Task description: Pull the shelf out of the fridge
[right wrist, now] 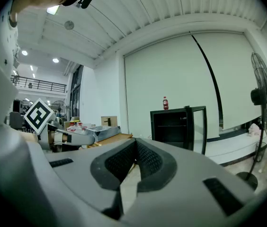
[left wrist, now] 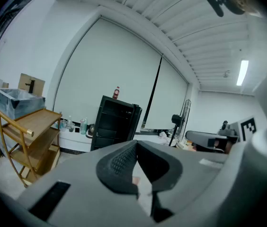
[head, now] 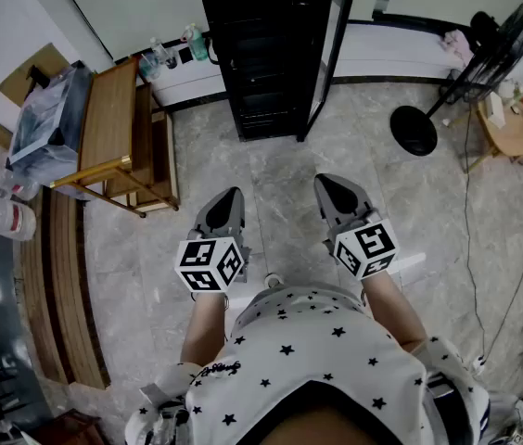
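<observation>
A black fridge (head: 266, 49) stands at the far wall with its glass door (head: 328, 44) swung open to the right. Dark shelves (head: 261, 72) show inside it. In the gripper views the fridge (left wrist: 112, 124) (right wrist: 178, 126) stands well ahead across the floor, with a red-capped bottle (right wrist: 164, 102) on top. My left gripper (head: 229, 200) and right gripper (head: 331, 190) are held side by side over the floor, well short of the fridge. Both are shut, tips touching, with nothing between them (left wrist: 136, 148) (right wrist: 134, 148).
A wooden shelf cart (head: 118, 142) carrying a grey tray (head: 48, 123) stands left of the fridge. A standing fan (head: 470, 68) and its black base (head: 414, 130) are to the right, with a cable (head: 470, 202) across the floor. A low white ledge (head: 401, 49) runs behind.
</observation>
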